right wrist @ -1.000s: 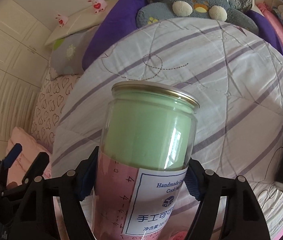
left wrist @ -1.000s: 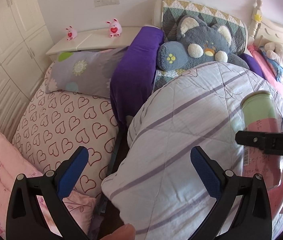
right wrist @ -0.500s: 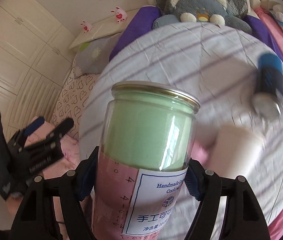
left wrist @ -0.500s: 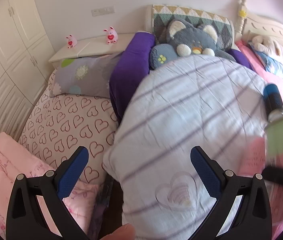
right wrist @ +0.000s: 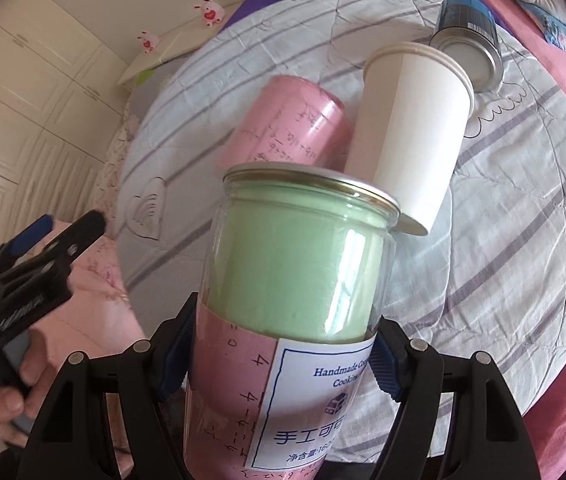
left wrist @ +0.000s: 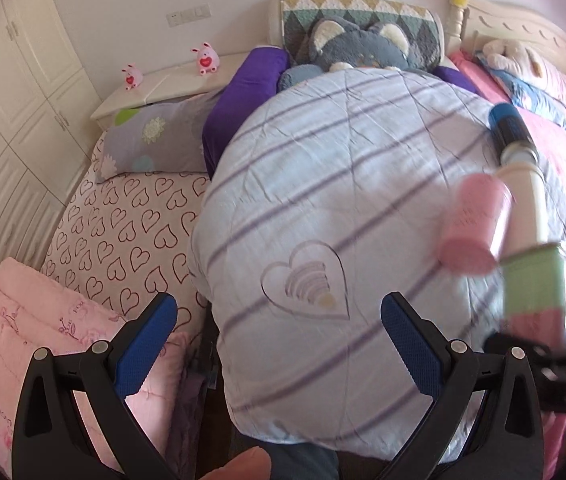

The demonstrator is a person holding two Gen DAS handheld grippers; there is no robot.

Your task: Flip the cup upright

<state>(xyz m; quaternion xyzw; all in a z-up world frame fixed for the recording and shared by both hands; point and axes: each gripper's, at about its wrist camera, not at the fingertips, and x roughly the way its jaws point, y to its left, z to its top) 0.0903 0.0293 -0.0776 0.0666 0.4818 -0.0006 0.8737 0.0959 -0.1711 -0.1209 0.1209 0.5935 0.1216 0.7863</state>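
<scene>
My right gripper (right wrist: 279,364) is shut on a clear cup (right wrist: 303,276) with a green and pink lining and a white label, held above the striped quilt (right wrist: 523,208); it also shows at the right edge of the left wrist view (left wrist: 533,284). A pink cup (right wrist: 295,124) and a white paper cup (right wrist: 415,120) lie on their sides on the quilt just beyond it. My left gripper (left wrist: 279,336) is open and empty over the quilt's front left part (left wrist: 303,208); it shows at the left of the right wrist view (right wrist: 31,264).
A blue can (right wrist: 471,28) lies on the quilt behind the white cup. A grey plush toy (left wrist: 359,44) and purple pillow (left wrist: 239,92) sit at the headboard. A heart-print sheet (left wrist: 131,220) and pink blanket (left wrist: 43,340) lie left; white wardrobes (left wrist: 7,100) stand beyond.
Both grippers have pulled back from the bed head. The held cup has come close to the pink and white cups, which now lie just beyond it. The left gripper stays open.
</scene>
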